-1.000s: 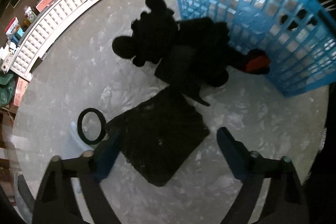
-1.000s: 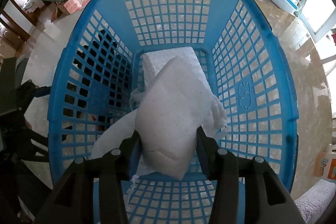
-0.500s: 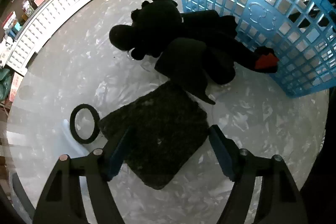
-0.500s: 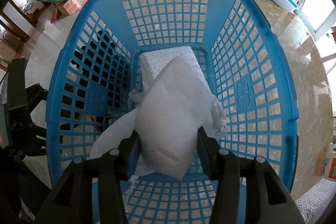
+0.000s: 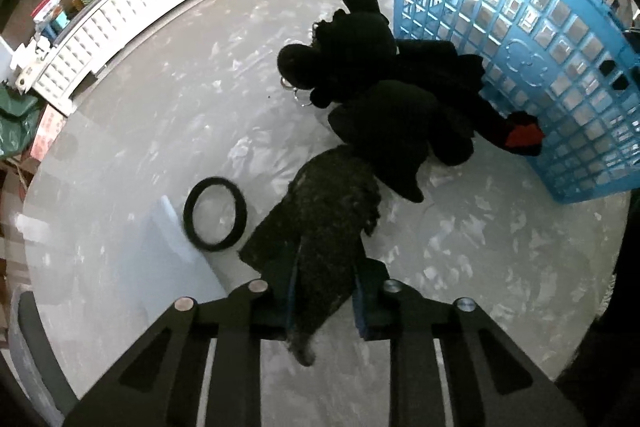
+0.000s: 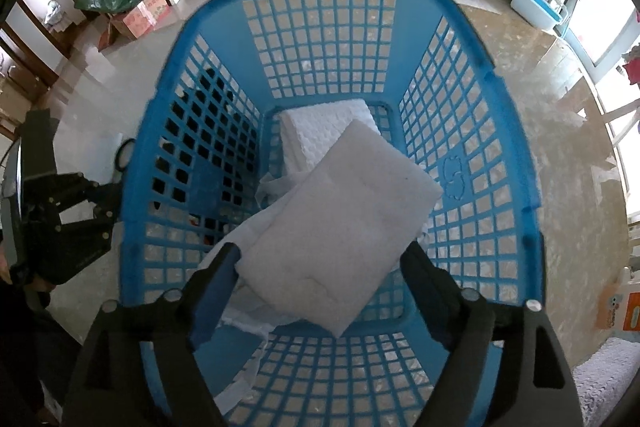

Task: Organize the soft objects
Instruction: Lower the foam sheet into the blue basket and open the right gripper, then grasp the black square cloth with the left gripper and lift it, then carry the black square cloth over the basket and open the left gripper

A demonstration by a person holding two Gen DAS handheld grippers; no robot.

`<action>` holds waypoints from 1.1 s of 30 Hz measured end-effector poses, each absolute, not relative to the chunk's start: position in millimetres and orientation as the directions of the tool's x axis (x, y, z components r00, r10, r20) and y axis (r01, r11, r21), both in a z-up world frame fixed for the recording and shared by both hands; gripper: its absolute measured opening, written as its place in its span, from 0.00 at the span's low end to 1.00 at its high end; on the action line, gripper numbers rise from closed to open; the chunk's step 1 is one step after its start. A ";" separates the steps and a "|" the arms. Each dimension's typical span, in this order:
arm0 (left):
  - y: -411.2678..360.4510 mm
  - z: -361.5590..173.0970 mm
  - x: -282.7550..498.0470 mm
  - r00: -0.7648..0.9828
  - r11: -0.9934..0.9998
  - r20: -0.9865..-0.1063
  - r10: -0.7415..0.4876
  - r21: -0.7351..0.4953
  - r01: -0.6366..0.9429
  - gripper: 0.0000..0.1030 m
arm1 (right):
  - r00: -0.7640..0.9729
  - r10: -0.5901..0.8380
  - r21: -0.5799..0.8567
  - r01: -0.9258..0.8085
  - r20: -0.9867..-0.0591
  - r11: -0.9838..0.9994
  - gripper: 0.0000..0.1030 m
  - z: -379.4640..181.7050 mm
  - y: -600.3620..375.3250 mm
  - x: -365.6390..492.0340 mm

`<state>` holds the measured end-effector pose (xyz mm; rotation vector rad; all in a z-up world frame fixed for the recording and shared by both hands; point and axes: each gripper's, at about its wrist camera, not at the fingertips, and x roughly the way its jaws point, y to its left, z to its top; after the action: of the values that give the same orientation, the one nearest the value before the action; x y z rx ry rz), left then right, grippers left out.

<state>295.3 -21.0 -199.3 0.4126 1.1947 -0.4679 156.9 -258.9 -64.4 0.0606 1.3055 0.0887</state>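
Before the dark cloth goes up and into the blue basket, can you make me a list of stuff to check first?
1. Left gripper jaws closing with the dark cloth between them: ok.
2. Whole cloth gathered: not ok, most of it lies on the floor.
3. Cloth clear of the black plush toy: cannot tell, their edges meet.
4. Right gripper jaws opening, white pad let go inside the basket: ok.
5. Black ring apart from the cloth: ok.
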 end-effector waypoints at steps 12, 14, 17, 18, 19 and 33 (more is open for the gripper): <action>-19.8 -125.2 255.3 0.372 0.853 -0.910 -0.182 0.043 0.521 0.18 | 0.371 0.076 0.075 -0.019 -0.925 0.997 1.00 -22.4 -266.8 118.1; -22.8 -109.9 246.6 0.390 0.852 -0.900 -0.195 0.041 0.521 0.18 | 0.387 0.073 0.072 -0.017 -0.919 0.997 1.00 -14.2 -269.0 109.2; -27.4 -87.7 230.3 0.413 0.854 -0.885 -0.216 0.034 0.519 0.18 | 0.409 0.069 0.069 -0.016 -0.910 0.997 1.00 -2.9 -268.9 91.4; -31.4 -80.9 223.6 0.422 0.854 -0.879 -0.222 0.034 0.519 0.18 | 0.413 0.062 0.063 -0.011 -0.909 0.998 1.00 -2.2 -269.3 89.1; -33.0 -72.4 218.2 0.432 0.854 -0.872 -0.230 0.032 0.520 0.18 | 0.423 0.062 0.064 -0.010 -0.904 0.998 1.00 0.9 -270.3 82.9; -85.8 -18.0 194.9 0.474 0.826 -0.828 -0.299 0.023 0.563 0.18 | 0.476 0.053 0.069 0.017 -0.878 0.997 1.00 1.4 -286.4 56.8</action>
<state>194.9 -85.8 -18.0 0.3122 0.9391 -0.5380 56.8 -286.4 1.4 0.0714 1.0752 0.0223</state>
